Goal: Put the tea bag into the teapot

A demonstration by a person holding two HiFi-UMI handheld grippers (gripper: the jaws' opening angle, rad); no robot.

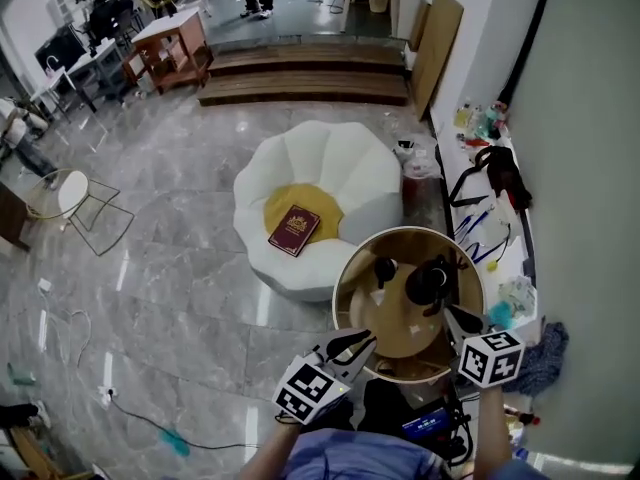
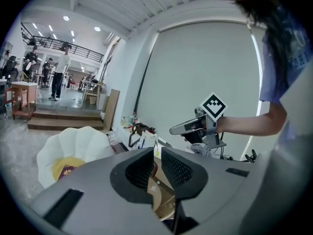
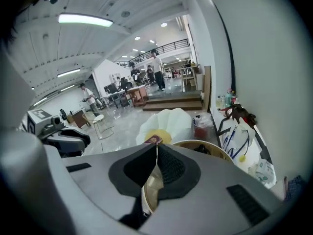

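Observation:
A black teapot (image 1: pixel 428 281) stands on the round wooden table (image 1: pixel 352 313), with a small black cup (image 1: pixel 385 268) to its left. Loose white tea bags (image 1: pixel 378 296) lie on the tabletop. My right gripper (image 1: pixel 452 314) hangs above the table's near right side, just in front of the teapot. In the right gripper view its jaws (image 3: pixel 156 148) are shut on a thin pale strip, apparently the tea bag's string or edge (image 3: pixel 156 155). My left gripper (image 1: pixel 358 346) hovers over the table's near edge. Its jaws (image 2: pixel 157 153) stand slightly apart with nothing between them.
A white petal-shaped seat (image 1: pixel 330 163) with a yellow cushion and a dark red book (image 1: pixel 294 230) stands left of the table. A cluttered white counter (image 1: pixel 495 218) runs along the right wall. Wooden steps (image 1: pixel 300 73) and desks lie farther back.

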